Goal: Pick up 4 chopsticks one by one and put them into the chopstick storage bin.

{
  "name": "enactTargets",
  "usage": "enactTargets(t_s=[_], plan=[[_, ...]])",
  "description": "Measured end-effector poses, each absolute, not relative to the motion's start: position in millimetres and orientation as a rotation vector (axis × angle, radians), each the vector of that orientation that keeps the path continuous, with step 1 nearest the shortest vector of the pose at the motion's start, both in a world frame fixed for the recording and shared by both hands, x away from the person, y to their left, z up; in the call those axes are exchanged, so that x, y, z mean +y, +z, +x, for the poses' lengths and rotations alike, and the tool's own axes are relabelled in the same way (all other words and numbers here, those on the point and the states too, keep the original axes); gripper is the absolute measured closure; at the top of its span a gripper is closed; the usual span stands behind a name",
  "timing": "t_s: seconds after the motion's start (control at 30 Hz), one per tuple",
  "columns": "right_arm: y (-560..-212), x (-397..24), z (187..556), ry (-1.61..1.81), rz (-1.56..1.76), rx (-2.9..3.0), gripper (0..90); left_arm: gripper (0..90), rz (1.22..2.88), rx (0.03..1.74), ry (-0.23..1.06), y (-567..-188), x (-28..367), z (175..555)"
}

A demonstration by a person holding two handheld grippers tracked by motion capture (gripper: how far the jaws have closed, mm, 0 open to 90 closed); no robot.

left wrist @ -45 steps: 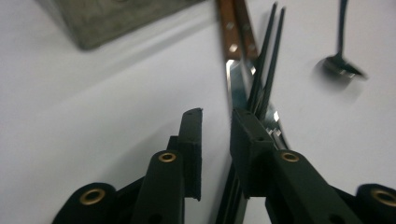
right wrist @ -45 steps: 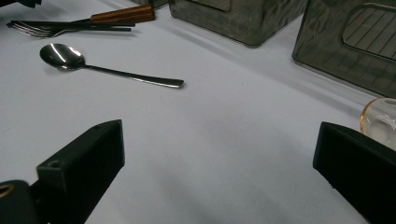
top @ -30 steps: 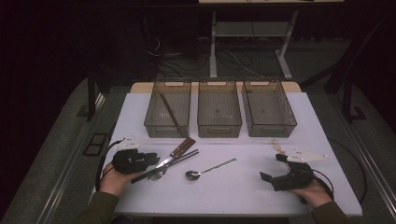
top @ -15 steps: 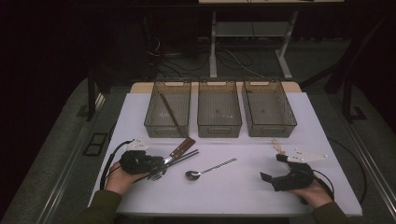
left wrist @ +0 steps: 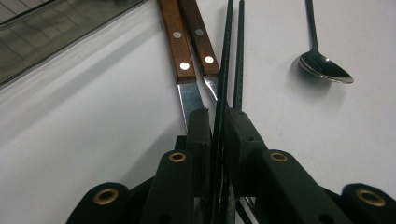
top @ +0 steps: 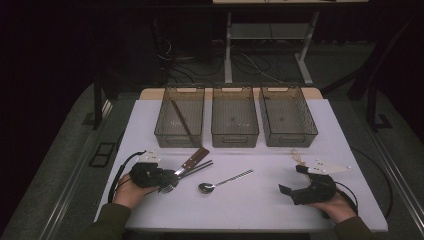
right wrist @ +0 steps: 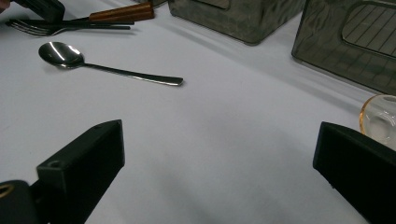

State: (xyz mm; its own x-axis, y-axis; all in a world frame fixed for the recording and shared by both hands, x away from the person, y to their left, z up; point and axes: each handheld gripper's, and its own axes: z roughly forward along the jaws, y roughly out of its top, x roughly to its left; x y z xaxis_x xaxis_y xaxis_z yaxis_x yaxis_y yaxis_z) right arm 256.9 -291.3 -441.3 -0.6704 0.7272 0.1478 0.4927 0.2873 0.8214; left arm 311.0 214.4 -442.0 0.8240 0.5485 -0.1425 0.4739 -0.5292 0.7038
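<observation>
The left gripper (top: 165, 179) is lying low over the table (top: 260, 210), and its jaws have just been closing; in the left gripper view they are pinching a black chopstick (left wrist: 223, 93) between the pads. A second chopstick (left wrist: 239, 51) is running just beside the first, passing over the jaw on the spoon's side, and whether the pads are pressing it too is hard to tell. Two knives (left wrist: 184, 60) with brown riveted handles are lying right ahead of that gripper, their blades running under its other jaw. In the high view, fork tines (top: 169, 188) are poking out just below the gripper's tip.

A spoon (top: 225, 181) is resting between the two grippers, nearer the left one, its bowl turned toward the person.

The right gripper (top: 291, 184) is sitting on the table well apart from the cutlery, its jaws standing wide with nothing between them. A small clear amber-rimmed object (right wrist: 380, 119) is showing just past one of its jaws.

Three bins (top: 235, 137) are standing in a row beyond both grippers; the one ahead of the left gripper is holding a dark stick (top: 181, 119).
</observation>
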Motion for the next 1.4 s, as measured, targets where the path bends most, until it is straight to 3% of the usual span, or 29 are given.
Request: enactTargets(t_s=[1.4], plan=[[-441.5,-290.9,257.1,1.324,1.118,2.307,1.8,86.1,2.207,0.648,0.173,-434.1,218.0,313.7]])
